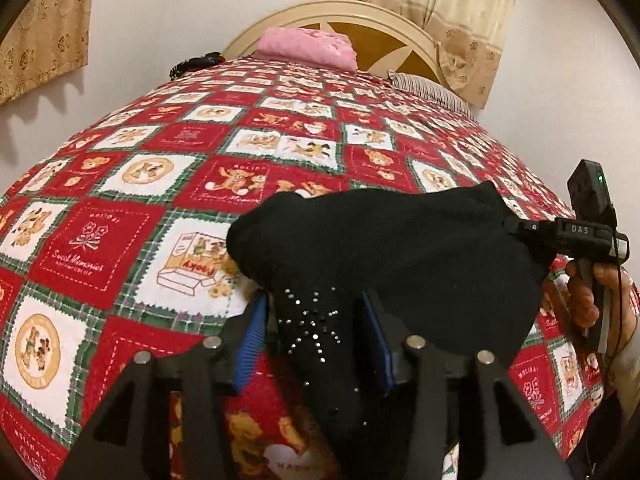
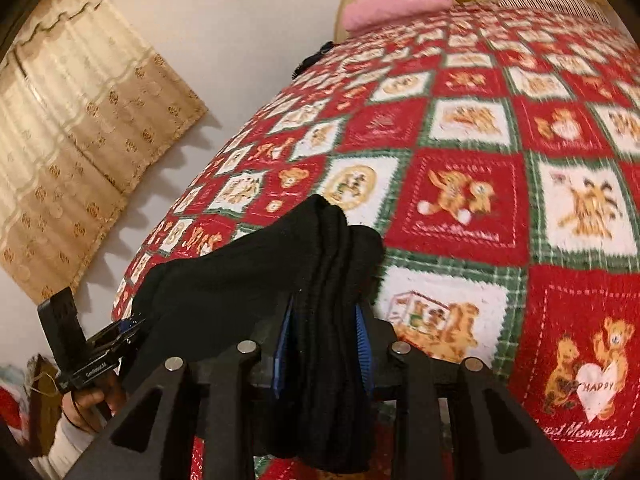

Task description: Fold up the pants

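Left gripper (image 1: 316, 328) jaws apart around black pants (image 1: 400, 248), frame bottom; right gripper (image 2: 324, 344) clamped on pants above quilt (image 2: 500, 140).

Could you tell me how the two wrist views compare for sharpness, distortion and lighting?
Left wrist view: fairly sharp, the studs on the black pants crisp; fisheye bulges the quilt into a dome, dark vignette at the corners. Right wrist view: motion blur smears the quilt's squares, most at the right edge; same bulge. Both: warm indoor light, the pants nearly featureless black, curtain shadows on the wall.
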Motion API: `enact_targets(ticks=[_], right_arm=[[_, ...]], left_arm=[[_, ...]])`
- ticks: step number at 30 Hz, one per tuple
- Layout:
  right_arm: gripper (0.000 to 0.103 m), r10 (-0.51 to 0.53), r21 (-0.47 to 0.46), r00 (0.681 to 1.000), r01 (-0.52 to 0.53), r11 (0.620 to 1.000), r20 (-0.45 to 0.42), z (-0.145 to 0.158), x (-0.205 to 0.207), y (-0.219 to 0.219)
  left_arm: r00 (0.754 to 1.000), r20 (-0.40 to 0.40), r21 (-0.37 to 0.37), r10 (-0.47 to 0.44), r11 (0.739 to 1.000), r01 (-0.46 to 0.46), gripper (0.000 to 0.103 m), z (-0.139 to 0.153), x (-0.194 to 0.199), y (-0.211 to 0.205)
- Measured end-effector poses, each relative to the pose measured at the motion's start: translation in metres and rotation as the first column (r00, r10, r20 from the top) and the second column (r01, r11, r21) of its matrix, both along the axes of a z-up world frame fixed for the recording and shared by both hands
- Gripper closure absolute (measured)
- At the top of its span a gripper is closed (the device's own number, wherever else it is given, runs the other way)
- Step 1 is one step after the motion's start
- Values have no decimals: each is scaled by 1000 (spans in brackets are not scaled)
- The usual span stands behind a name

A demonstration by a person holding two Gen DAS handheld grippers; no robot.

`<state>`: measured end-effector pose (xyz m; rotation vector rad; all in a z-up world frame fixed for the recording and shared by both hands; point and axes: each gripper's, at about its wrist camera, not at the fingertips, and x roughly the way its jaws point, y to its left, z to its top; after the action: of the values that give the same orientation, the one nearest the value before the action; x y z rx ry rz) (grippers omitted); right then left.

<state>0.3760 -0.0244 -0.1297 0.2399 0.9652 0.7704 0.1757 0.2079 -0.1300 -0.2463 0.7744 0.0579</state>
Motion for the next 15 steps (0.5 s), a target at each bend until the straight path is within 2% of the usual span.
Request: enact_targets(ticks=[2, 4, 9, 15], right_arm=[[68, -8, 7, 1000, 8, 1000, -12, -3, 3, -2], [66, -12, 13, 1000, 12, 1000, -17, -5, 4, -3], [61, -28, 18, 999, 28, 999, -26, -7, 4, -7], [55, -52, -18, 999, 52, 998, -7, -5, 2, -5]], left_arm=[[1000, -3, -12, 20, 1000, -20, 43, -2, -2, 4], [999, -3, -26, 40, 999, -40, 40, -4, -5, 8], [998, 0, -18, 59, 998, -59, 38, -4, -9, 6], [997, -2, 12, 74, 997, -74, 36, -3, -12, 2]])
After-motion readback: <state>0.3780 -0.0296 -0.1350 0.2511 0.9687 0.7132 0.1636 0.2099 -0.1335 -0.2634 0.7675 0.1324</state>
